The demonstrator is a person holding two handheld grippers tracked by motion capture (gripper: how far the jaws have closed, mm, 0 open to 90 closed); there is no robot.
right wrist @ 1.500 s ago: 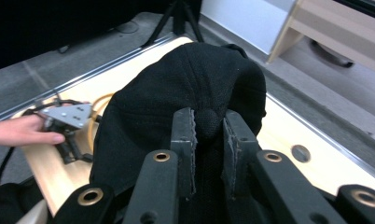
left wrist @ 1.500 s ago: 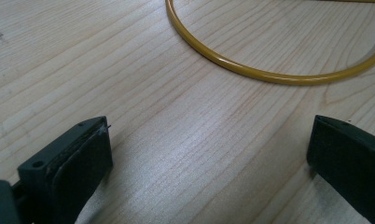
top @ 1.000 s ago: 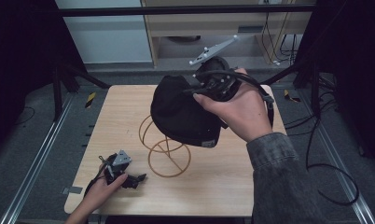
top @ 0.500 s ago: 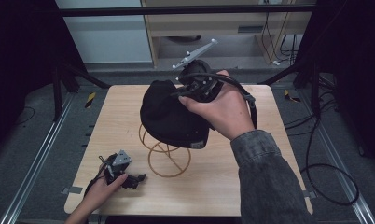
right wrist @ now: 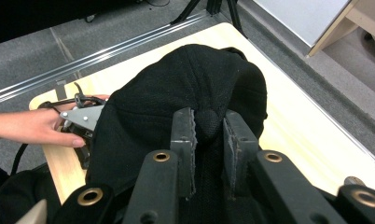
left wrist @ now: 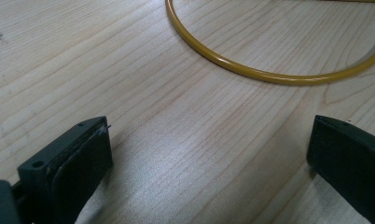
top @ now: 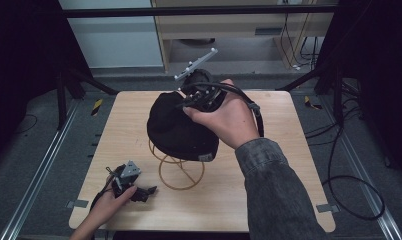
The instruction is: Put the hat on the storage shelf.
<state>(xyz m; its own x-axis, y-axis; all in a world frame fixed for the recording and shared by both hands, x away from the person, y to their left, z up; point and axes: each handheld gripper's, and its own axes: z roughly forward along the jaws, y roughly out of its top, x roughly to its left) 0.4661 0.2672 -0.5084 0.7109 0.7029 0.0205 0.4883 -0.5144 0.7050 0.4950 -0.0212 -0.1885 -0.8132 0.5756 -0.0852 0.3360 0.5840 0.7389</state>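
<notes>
Black cap (top: 181, 127) hangs pinched at its crown in the right gripper (right wrist: 208, 135), whose jaws are clamped on a fold of the fabric, and it sits over the top of the gold wire stand (top: 181, 172) near the middle of the wooden table (top: 289, 200). Judging by this, the cap is being either set on or lifted off the stand; which one I cannot tell. Next comes a steady vertical move. The left gripper (left wrist: 209, 154) rests on the table near the stand's base ring, jaws wide apart and empty.
</notes>
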